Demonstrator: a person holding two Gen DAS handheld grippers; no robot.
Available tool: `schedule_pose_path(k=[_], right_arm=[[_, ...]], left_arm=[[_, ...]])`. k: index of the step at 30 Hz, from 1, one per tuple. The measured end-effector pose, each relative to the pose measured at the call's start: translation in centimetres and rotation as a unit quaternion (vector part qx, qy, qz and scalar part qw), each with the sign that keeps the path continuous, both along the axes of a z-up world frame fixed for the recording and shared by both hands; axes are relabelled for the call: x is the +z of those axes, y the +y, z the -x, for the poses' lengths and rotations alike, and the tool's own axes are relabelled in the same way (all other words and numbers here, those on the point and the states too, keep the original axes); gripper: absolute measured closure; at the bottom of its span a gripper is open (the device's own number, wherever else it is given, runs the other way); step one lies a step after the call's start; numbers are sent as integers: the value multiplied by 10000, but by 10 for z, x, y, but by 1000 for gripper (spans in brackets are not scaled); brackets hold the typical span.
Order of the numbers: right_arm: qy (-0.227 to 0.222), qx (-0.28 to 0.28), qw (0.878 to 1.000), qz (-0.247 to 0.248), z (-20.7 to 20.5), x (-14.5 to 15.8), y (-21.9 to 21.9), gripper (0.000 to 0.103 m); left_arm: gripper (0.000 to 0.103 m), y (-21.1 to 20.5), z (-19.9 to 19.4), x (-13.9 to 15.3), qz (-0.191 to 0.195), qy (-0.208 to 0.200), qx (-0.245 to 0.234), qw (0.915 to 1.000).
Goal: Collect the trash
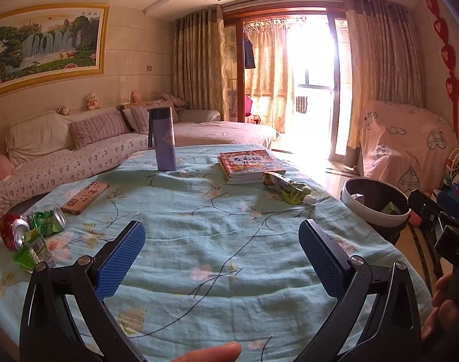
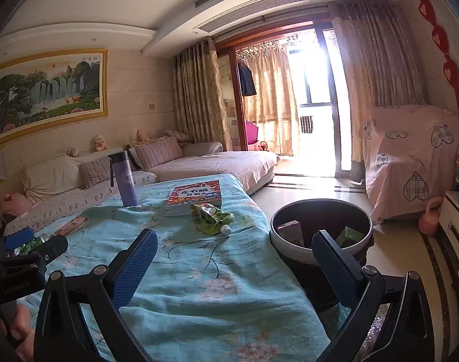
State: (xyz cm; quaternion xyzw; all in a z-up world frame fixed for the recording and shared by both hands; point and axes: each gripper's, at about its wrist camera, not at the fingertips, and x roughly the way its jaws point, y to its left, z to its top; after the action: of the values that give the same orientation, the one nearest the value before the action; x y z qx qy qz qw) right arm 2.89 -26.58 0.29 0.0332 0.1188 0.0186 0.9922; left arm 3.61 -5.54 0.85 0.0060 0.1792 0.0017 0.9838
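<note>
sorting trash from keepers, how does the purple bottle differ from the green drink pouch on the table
The purple bottle stands upright with its dark lid on; the green drink pouch lies flat on its side. The bottle keeps a smooth, rigid shape, while the pouch is crumpled and looks squeezed out. The bottle sits at the far end of the table; the pouch lies beside the books, nearer the bin. Both are drink containers resting on the floral cloth.

Lighting and picture quality: daylit room, strong backlight, fisheye views.
Balcony door [image 1: 312,69] blown out to white glare, warm pink cast around it; sheen on the floor [image 2: 292,193]; soft shadow beside the bottle [image 1: 164,138] on the tablecloth [image 1: 217,241]; straight lines bow outward, corners vignetted black; mild softness overall.
</note>
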Motion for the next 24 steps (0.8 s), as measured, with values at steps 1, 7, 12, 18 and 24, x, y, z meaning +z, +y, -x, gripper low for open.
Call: schedule_pose_path(k=[1,7,12,18,24], right_arm=[[6,9,10000,5,0,0,0,0],[-10,18,10000,-13,2,1,-1,0],[-35,10,10000,-33,3,2,-3,0],[-43,17,10000,-41,3,1,-4,0],[-36,28,10000,-38,4,1,-4,0]], left_arm=[[0,0,0,0,0,4,-11,10000],[0,0,2,0,-4,-25,-3,10000],[0,1,2,0,10,-18,13,10000],[0,1,3,0,-37,-81,72,9999],[0,1,2,-1,-34,-68,55,10000]])
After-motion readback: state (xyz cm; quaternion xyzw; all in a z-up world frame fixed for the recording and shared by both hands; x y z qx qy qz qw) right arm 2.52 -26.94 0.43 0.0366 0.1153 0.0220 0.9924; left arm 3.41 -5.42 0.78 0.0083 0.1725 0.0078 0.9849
